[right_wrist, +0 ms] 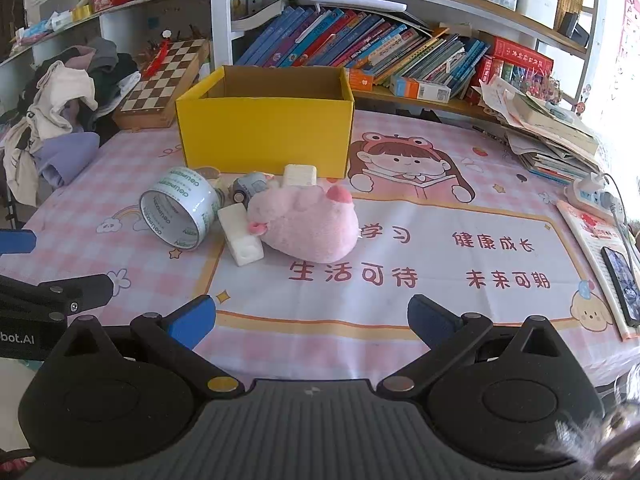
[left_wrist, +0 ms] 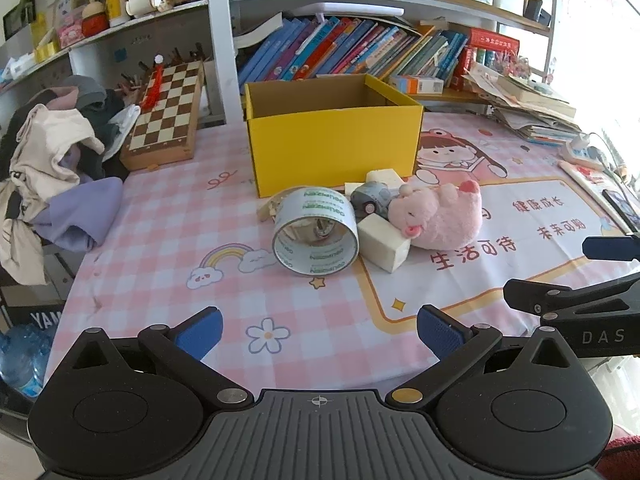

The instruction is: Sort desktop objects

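Nearest the cameras, the left gripper [left_wrist: 319,332] and the right gripper [right_wrist: 311,320] both stood with jaws spread as wide as they go, nothing between the blue pads, hovering above the pink checked tablecloth [left_wrist: 168,216] and short of the pile.

Beyond them lay one cluster of things to be sorted. One roll of clear tape [left_wrist: 315,237] lay on its side at the left of the cluster. Two white blocks showed plainly: the near block [left_wrist: 383,246] touched the tape roll and the pink plush toy [left_wrist: 442,216], and the far block [left_wrist: 385,178] sat behind, just before the box. One small grey toy car [left_wrist: 371,199] was wedged between the tape, the blocks and the plush. A pale strip [left_wrist: 267,208] peeked out behind the tape; what it was could not be told.

Just behind the cluster stood one yellow cardboard box [left_wrist: 334,144], open at the top; the visible part of its inside showed only bare brown walls, its floor hidden.

Farther left lay one chessboard [left_wrist: 166,116] and a heap of clothes [left_wrist: 52,160]; at the back, rows of books [left_wrist: 352,50] filled the shelf.
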The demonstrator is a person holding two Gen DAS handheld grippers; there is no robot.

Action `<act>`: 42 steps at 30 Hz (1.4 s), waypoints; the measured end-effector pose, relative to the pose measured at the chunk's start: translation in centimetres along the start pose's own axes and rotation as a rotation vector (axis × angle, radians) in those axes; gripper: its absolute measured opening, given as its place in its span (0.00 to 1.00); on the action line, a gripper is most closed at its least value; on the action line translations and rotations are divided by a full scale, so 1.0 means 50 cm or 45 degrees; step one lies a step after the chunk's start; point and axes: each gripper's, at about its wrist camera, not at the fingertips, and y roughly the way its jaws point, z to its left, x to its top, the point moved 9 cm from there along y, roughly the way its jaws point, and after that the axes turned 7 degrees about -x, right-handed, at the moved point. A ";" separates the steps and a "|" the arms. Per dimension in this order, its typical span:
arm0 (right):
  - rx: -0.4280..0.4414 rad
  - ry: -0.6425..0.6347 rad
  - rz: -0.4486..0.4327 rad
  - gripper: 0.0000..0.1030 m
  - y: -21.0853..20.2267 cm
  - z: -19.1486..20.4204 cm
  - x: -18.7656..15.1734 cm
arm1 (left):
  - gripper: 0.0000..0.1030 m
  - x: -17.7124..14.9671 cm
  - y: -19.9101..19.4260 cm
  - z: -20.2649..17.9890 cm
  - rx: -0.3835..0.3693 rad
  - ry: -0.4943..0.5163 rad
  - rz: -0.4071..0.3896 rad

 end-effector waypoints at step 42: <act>0.009 -0.003 0.011 1.00 -0.004 -0.004 -0.008 | 1.00 -0.014 0.009 0.003 0.006 -0.007 0.054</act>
